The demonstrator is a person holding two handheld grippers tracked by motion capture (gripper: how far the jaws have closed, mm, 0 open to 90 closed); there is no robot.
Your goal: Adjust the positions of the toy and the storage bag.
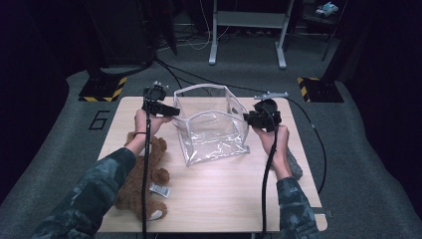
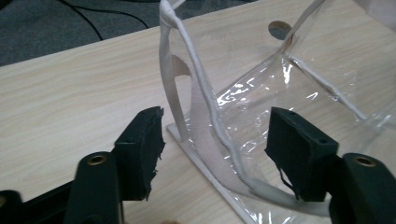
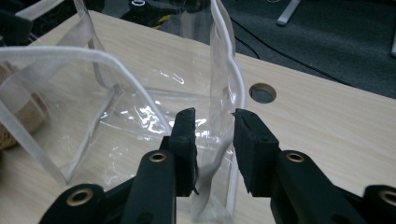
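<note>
A clear plastic bag (image 1: pixel 211 124) with white trim stands open-topped in the middle of the wooden table (image 1: pixel 224 199). My left gripper (image 1: pixel 171 110) is at the bag's left rim. In the left gripper view its jaws (image 2: pixel 217 126) stand wide apart with the white trim and strap (image 2: pixel 196 88) running between them, the pads not pressing. My right gripper (image 1: pixel 247 118) is at the bag's right wall. Its jaws (image 3: pixel 214 116) stand a little apart around that wall's trimmed edge (image 3: pixel 231 74), without squeezing it. A brown teddy bear (image 1: pixel 144 179) lies at the table's left.
A grey object (image 1: pixel 294 167) lies near the table's right edge beside my right forearm. The table has a round hole (image 3: pixel 262 92) behind the bag. Cables trail from both grippers. A metal frame (image 1: pixel 248 30) and black stands with striped feet are on the floor beyond.
</note>
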